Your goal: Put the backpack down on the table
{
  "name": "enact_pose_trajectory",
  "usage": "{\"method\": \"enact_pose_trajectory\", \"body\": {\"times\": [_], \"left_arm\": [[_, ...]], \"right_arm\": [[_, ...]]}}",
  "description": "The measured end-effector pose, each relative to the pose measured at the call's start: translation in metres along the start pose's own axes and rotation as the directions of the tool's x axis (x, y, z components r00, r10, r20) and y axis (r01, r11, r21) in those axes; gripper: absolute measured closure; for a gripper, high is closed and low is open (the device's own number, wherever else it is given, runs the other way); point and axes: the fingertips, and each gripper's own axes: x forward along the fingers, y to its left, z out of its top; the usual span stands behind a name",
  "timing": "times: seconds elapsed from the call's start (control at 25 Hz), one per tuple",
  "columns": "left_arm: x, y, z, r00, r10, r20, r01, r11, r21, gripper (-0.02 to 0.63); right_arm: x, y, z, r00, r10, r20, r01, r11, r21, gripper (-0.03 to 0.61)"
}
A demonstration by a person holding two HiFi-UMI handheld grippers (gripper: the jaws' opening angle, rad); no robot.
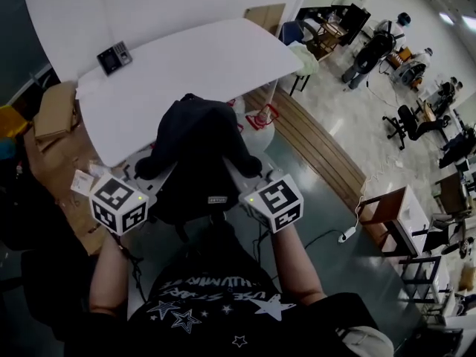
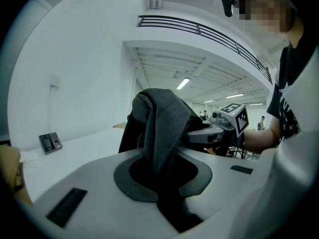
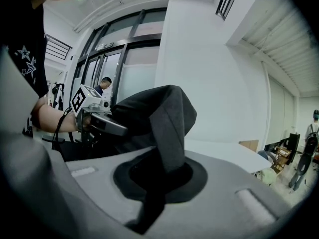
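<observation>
A person holds a black backpack [image 1: 197, 151] up between two hand-held grippers, one gripper on each side of it. The left gripper [image 2: 159, 176] is pinched on a dark grey strap [image 2: 162, 128] that rises out of its jaws and folds over toward the bag. The right gripper [image 3: 159, 176] is pinched the same way on a second strap [image 3: 169, 128], with the band running up from between the jaws and draping over. From the head view, the backpack hangs at the near edge of the white table [image 1: 186, 65]. Its top overlaps that edge while its lower part is in front of the table, above the floor; whether it touches the tabletop cannot be told. The two grippers sit level with each other at the bag's left and right shoulders, and each shows in the other's view across the bag. Near the table's far left corner lies a small dark keypad device [image 1: 114, 56], well apart from the bag. Cardboard boxes [image 1: 56, 110] stand on the floor just off the table's left edge. Far to the right, beyond a strip of wooden flooring, are office chairs [image 1: 409, 121] and a few people [image 1: 368, 54].
</observation>
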Motion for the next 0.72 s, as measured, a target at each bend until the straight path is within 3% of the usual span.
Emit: {"method": "enact_pose_trajectory", "body": {"times": [0.28, 0.72], "left_arm": [[0.038, 0.041, 0.032, 0.998, 0.061, 0.016, -0.061, 0.998, 0.021, 0.56], [0.114, 0.097, 0.078, 0.99, 0.139, 0.026, -0.139, 0.99, -0.01, 0.558]], "right_arm": [[0.035, -0.057, 0.017, 0.998, 0.036, 0.057, -0.036, 0.999, -0.003, 0.563], [0.084, -0.158, 0.038, 0.988, 0.12, 0.099, -0.117, 0.992, -0.037, 0.563]]}}
